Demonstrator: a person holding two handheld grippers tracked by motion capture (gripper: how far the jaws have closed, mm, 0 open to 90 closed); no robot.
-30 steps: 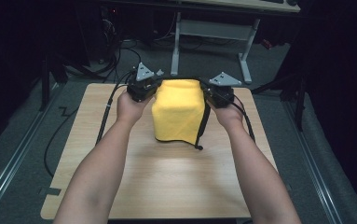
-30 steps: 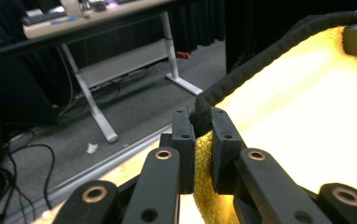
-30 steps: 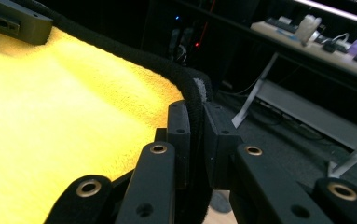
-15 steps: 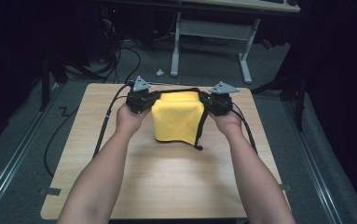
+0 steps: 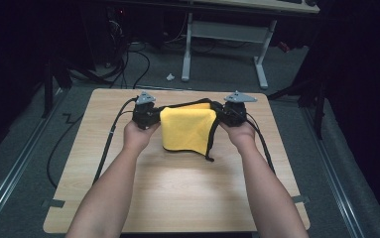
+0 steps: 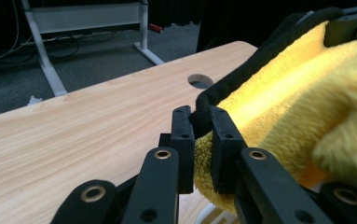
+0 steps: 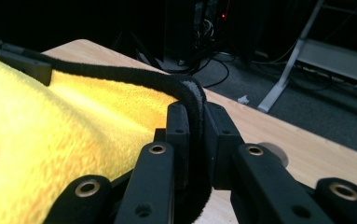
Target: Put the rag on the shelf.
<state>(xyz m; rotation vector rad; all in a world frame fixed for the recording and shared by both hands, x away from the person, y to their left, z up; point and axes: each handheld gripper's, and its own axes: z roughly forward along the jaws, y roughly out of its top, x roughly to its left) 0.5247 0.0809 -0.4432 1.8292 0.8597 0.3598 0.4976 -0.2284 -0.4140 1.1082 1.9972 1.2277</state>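
A yellow towel with a black edge hangs between my two grippers over the far half of the wooden table. My left gripper is shut on the towel's left corner; in the left gripper view the black hem is pinched between the pads. My right gripper is shut on the right corner, with the black hem running into its jaws. The towel is folded over, its lower edge near the tabletop.
A round cable hole is cut in the table near its far corner. Black cables trail from the grippers across the table. A desk frame with white legs stands behind the table on grey floor.
Both hands have lowered the towel toward the table, and it now hangs lower than a second ago. The grip of both grippers is unchanged.
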